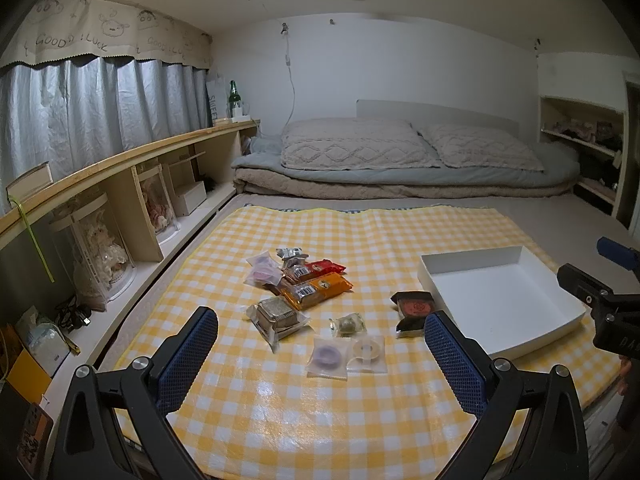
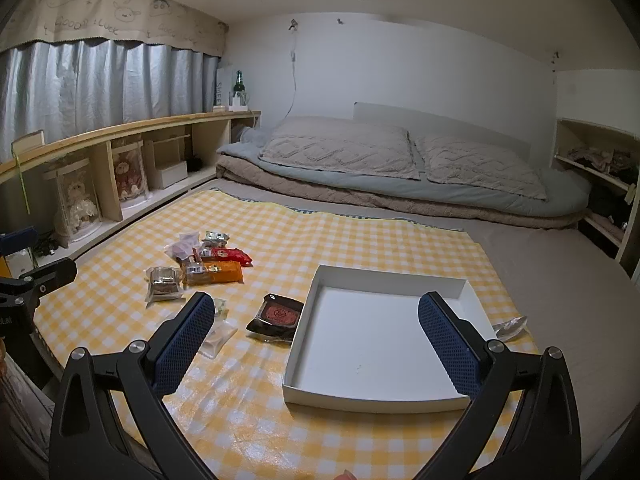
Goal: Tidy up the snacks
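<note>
1. Both tools are spread wide and carry nothing: the left hand-held gripper [image 1: 320, 344] hovers over the loose snacks, and the right hand-held gripper [image 2: 316, 332] hangs above the white tray [image 2: 476, 304]. The tray holds nothing yet, so I judge the sorting not begun.
2. The snacks lie on the yellow checked mat [image 1: 280, 420], which is spread over the bed. That soft base may give under a downward press, so a finger could push a packet into the mat instead of closing around it.
3. The clear pouch with a purple ring [image 1: 327, 357] and the clear pouch with a pale ring [image 1: 366, 350] overlap at one edge. A pinch on either could drag both, or the slick film could slip out.
4. The orange packet [image 1: 320, 290], the red packet [image 1: 322, 267] and the smaller wrappers beside them lie touching in a pile; lifting one may scatter the rest.
5. The black-wrapped red cake [image 1: 414, 308] sits just beside the tray's left wall. A finger reaching for it may nudge the light tray across the glossy mat.
6. The green wrapped sweet [image 1: 347, 325] is small and rounded; it may roll out of a loose grasp.
</note>
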Demonstrator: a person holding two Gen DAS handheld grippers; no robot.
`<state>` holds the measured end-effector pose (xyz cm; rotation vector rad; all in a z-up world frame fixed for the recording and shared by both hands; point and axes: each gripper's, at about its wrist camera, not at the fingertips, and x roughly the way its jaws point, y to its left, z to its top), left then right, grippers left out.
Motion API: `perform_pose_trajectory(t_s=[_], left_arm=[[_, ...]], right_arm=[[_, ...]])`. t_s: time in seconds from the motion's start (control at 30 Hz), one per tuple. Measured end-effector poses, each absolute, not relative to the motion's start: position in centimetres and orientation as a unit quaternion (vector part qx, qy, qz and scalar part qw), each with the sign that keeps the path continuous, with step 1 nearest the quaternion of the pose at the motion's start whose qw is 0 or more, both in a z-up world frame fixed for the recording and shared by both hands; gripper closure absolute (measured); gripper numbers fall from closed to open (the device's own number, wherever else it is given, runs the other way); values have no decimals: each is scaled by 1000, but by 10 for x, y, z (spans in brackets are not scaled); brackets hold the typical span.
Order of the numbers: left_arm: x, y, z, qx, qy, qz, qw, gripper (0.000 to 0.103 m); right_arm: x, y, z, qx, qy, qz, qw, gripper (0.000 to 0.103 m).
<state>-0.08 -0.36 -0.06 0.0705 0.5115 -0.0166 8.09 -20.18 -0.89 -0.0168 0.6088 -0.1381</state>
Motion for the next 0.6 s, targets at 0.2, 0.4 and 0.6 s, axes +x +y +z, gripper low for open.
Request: perform_pose_trajectory(t_s=[0.2,0.4,0.6], left_arm=[[-1,-3,-1,35,253,-8,967,0],[0,-3,-3,35,253,-8,967,0],[0,-3,-3,35,253,-7,967,0]], right_arm=[[76,-198,-12,-9,296,-69,953,0],[77,-199,-11,-10,295,-69,953,0],[75,-198,-12,-8,295,-70,953,0]])
